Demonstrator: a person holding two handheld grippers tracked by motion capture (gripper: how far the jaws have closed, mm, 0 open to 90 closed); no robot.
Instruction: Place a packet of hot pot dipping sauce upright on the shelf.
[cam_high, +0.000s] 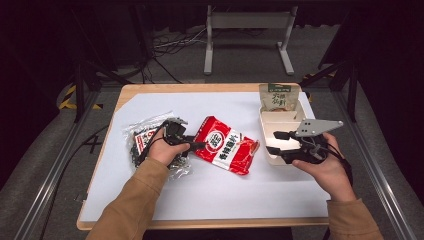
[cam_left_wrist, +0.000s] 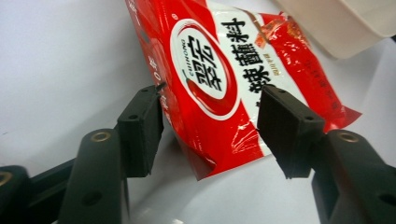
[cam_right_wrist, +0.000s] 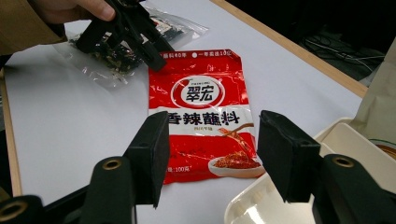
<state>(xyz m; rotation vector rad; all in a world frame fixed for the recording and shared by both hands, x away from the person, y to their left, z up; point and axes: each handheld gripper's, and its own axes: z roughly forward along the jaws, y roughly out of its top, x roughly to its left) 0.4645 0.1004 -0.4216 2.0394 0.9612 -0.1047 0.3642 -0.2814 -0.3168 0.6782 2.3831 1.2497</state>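
A red seasoning packet (cam_high: 226, 146) (cam_left_wrist: 210, 79) (cam_right_wrist: 201, 116) lies flat on the white table sheet (cam_high: 210, 190). My left gripper (cam_high: 196, 143) (cam_left_wrist: 212, 91) is at the packet's left end. Its jaws stand open on either side of that end, and the pads do not press on it. From the right gripper view, the left gripper (cam_right_wrist: 152, 56) hovers at the packet's top edge. My right gripper (cam_high: 278, 142) (cam_right_wrist: 212, 119) stands open and empty at the left rim of a cream tray (cam_high: 280, 120) (cam_right_wrist: 261, 200), pointing toward the packet.
A clear bag of dark bits (cam_high: 142, 137) (cam_right_wrist: 116, 60) lies under my left hand. A beige pouch with a green top (cam_high: 279, 97) (cam_right_wrist: 380, 102) stands in the tray's far end. The wooden table edge (cam_high: 200, 222) runs along the front.
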